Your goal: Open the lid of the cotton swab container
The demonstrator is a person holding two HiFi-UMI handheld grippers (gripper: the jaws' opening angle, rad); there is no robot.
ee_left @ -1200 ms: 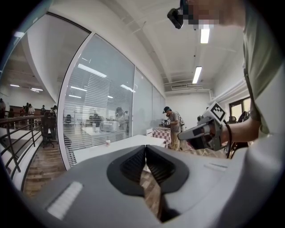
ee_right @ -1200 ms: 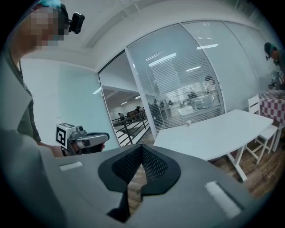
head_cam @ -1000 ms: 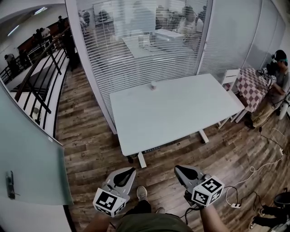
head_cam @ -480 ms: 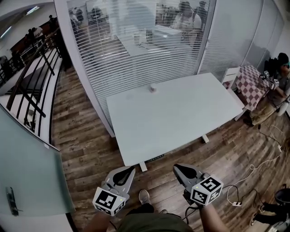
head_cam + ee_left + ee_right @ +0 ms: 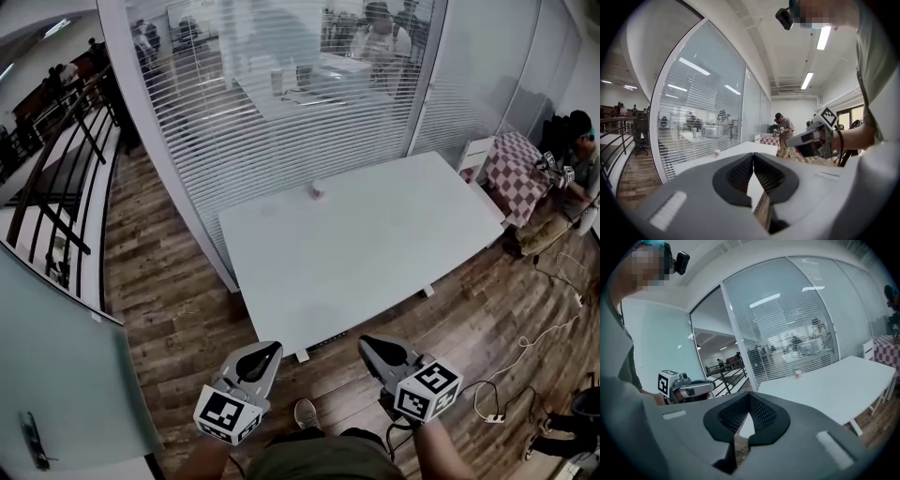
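Both grippers closed on nothing, held short of the table; cotton swab container untouched at the far edge.

On my left gripper (image 5: 269,348) the jaws are pressed together with nothing between them, and my right gripper (image 5: 367,342) is the same. Both are held side by side, well apart, tilted slightly down and pointing at the white table (image 5: 375,253). They hang over the wood floor (image 5: 178,309), just short of the table's near edge. The cotton swab container (image 5: 318,190) stands upright and alone near the far edge, close to the glass wall with blinds (image 5: 281,112). It is too small for me to tell its lid or contents. Compared with a second ago, the table's near edge sits closer to the grippers and the container lies lower in the head view. The jaws are closed as before.
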